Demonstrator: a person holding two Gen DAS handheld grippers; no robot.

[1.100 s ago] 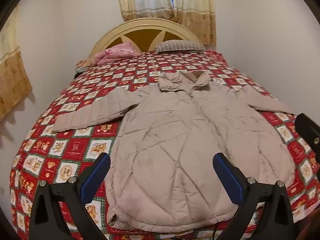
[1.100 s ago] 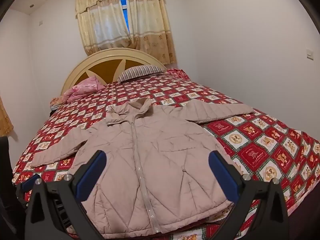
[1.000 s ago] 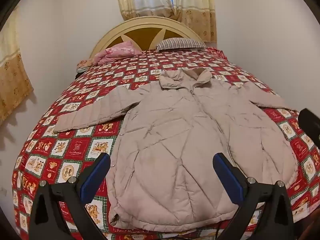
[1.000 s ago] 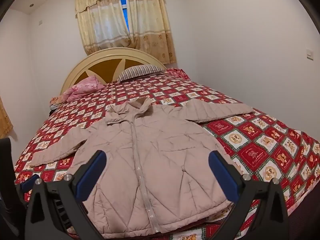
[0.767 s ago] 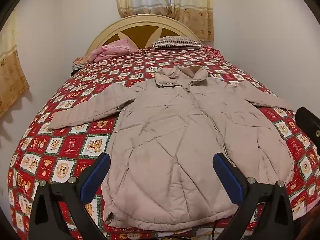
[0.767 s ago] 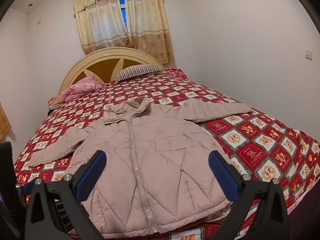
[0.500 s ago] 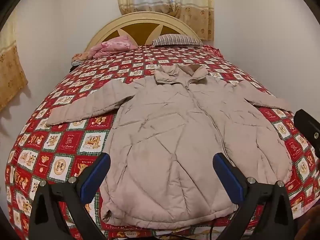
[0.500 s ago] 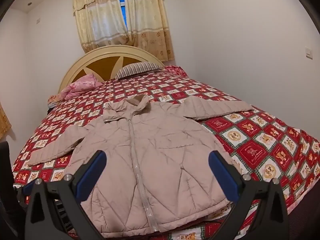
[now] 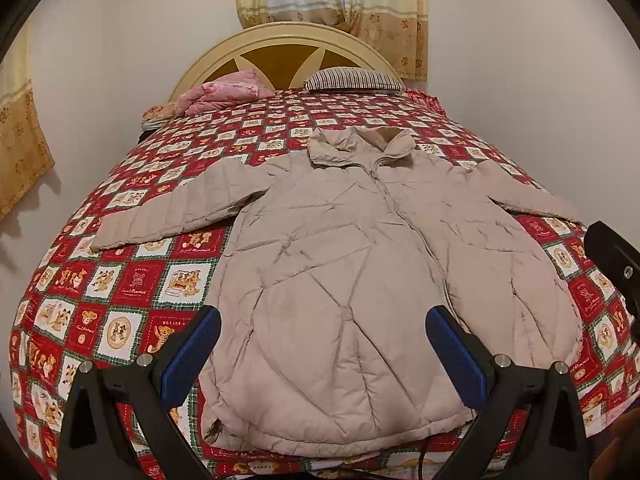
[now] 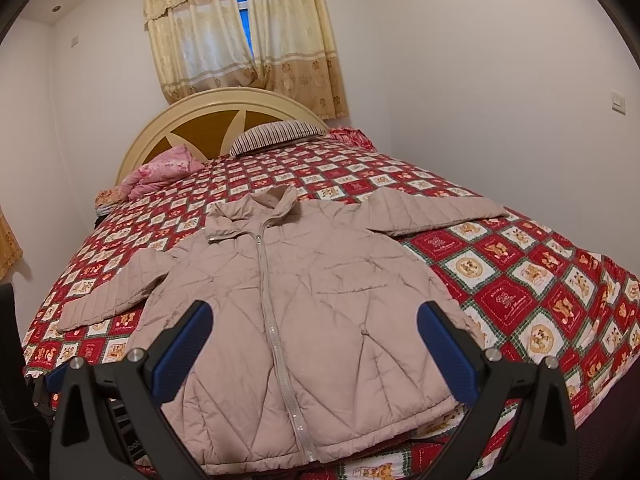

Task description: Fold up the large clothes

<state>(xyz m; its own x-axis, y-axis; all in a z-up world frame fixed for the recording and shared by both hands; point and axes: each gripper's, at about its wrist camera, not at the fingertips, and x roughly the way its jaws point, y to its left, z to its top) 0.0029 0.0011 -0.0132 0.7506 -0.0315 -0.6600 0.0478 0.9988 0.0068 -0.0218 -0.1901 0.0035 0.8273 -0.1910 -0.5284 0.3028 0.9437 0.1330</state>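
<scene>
Jacket laid out, folding not yet begun.

Left wrist view: my left tool hangs wide open and empty over the hem of the beige jacket, spread zipped and face-up on the bed. Right wrist view: my right tool gapes empty too; I judge the next move is pinching a sleeve and bringing it inward.

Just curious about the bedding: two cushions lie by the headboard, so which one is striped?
The striped pillow is the flat one nearer the window side wall, right of centre. The other, the pink floral bundle, is crumpled and sits at the opposite corner.
</scene>
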